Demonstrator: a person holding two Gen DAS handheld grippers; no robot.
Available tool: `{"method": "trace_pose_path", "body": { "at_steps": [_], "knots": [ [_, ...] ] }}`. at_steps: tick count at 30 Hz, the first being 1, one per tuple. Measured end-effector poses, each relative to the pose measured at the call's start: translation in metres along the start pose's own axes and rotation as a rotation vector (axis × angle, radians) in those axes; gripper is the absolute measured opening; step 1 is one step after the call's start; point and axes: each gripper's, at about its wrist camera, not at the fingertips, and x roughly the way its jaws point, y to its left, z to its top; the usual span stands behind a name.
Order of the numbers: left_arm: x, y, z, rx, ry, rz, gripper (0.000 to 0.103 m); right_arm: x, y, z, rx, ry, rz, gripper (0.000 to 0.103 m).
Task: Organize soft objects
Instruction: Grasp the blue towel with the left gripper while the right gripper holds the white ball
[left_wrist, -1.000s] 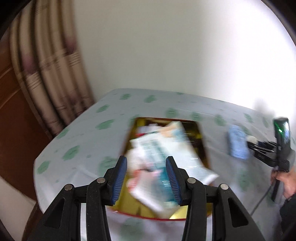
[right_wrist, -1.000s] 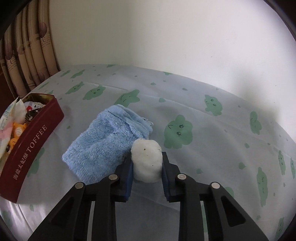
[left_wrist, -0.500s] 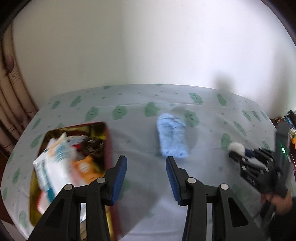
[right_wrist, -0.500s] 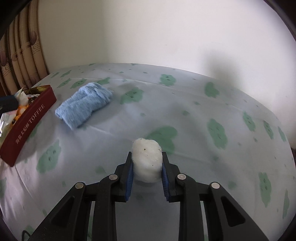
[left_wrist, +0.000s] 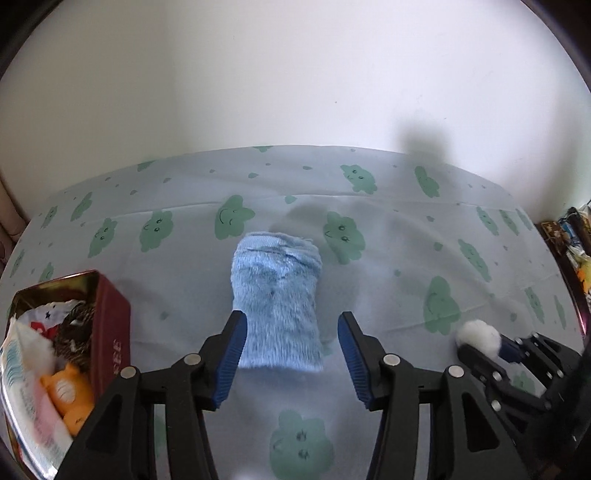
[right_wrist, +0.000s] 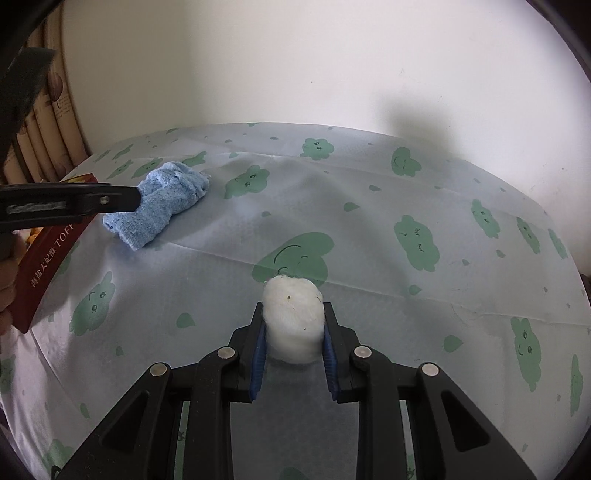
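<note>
Two fisheye views, each looking forward along its own gripper's fingers, angled down at a table with a wall behind. The left wrist view sits close above a blue towel (left_wrist: 277, 301), red tin (left_wrist: 110, 325) at its left. The right wrist view looks from farther right; both show towel (right_wrist: 162, 203), tin (right_wrist: 48, 258) and each other's gripper.

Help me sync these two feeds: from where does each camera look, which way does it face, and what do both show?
Left wrist: rides the left claw, open, looking along it at the blue towel; the tin sits left, the right claw far right.
Right wrist: rides the right claw, shut on a cotton ball, facing across the tablecloth; the left claw enters at left.
Shared: towel, tin, cotton ball, tablecloth, each other's claw.
</note>
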Motion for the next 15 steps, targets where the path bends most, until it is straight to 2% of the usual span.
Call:
{"method": "trace_pose_path", "body": {
  "at_steps": [6,11,15],
  "knots": [
    [0.029,0.004,0.002,-0.008,0.054,0.042,0.052,0.004,0.000,0.001,-0.002,0.022,0.007,0.024],
    [0.050,0.006,-0.002,0.009,0.058,0.109,0.061,0.005,0.000,0.001,0.002,0.028,0.012,0.024],
    [0.052,0.013,-0.002,-0.030,0.039,0.093,0.060,0.006,0.001,0.002,-0.001,0.031,0.010,0.024]
  ]
}}
